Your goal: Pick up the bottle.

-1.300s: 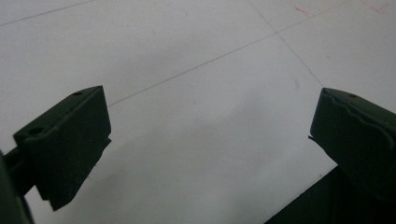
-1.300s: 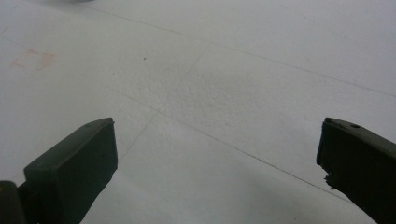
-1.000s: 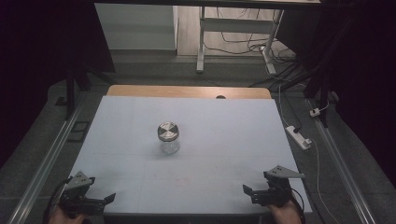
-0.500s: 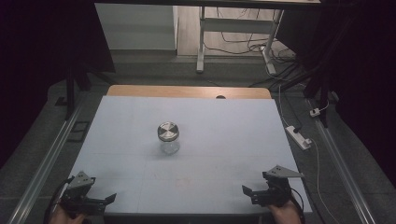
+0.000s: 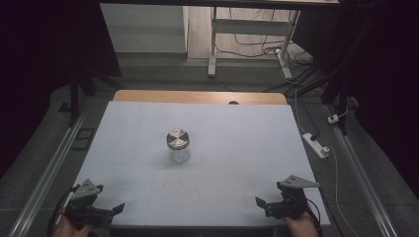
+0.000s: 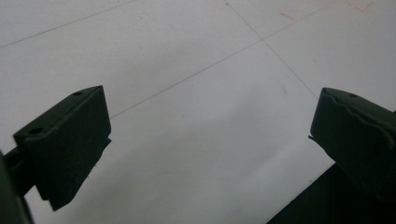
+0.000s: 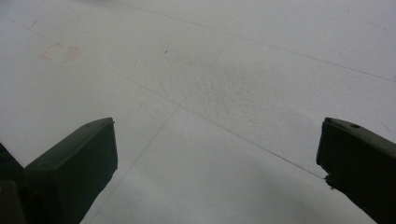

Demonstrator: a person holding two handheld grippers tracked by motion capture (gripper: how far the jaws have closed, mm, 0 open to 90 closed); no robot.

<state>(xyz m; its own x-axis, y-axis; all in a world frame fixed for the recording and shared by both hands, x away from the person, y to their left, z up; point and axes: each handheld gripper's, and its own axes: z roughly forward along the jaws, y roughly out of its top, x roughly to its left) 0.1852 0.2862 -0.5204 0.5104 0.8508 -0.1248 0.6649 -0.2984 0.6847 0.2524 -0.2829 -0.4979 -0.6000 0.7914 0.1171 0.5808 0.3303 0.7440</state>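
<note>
Clear glass jar (image 5: pixel 178 147) with a round silver metal screw lid (image 5: pixel 177 138) is observed upright near the middle of the pale blue-white table surface (image 5: pixel 237 143), lid seated on top. No contact with the jar is recorded; it stands alone, well apart from both grippers. The work on the jar is judged not yet begun: approach, grasp and any handling of the lid are all left to be done.

Left gripper (image 5: pixel 109 212) is found at the near left corner of the table, its jaws spread wide with nothing between them, as is confirmed in the left gripper view, where bare table is seen between the two black jaws. Right gripper (image 5: pixel 263 206) is found at the near right corner, jaws likewise wide apart and empty. Faint ruled lines and a reddish mark are noted on the surface.
</note>
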